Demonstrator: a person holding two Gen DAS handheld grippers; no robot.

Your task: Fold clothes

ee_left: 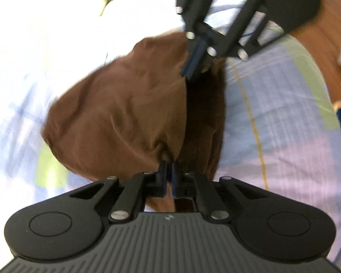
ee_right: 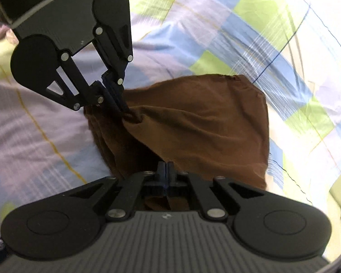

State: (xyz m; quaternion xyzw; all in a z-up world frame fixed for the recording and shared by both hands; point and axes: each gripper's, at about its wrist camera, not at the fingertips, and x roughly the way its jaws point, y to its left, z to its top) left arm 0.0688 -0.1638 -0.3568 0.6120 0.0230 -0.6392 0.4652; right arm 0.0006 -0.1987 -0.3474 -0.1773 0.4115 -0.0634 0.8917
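Brown garment [ee_left: 125,113] edge pinched in both tongs over checked bedsheet [ee_right: 238,34].

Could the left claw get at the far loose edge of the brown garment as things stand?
Probably not right now: the left claw is shut on the near edge of the brown garment, as is the right claw. Nothing lies on the checked sheet between.

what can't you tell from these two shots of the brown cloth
- What garment the brown cloth is: bunched and blurred in both views.
- Its near edge: in the right wrist view, hidden under the right gripper; in the left wrist view, under the left gripper.
- How many layers each gripper's shut jaws pinch: folds hide it.
- The checked bedsheet pattern: washed out in the left wrist view's upper left.
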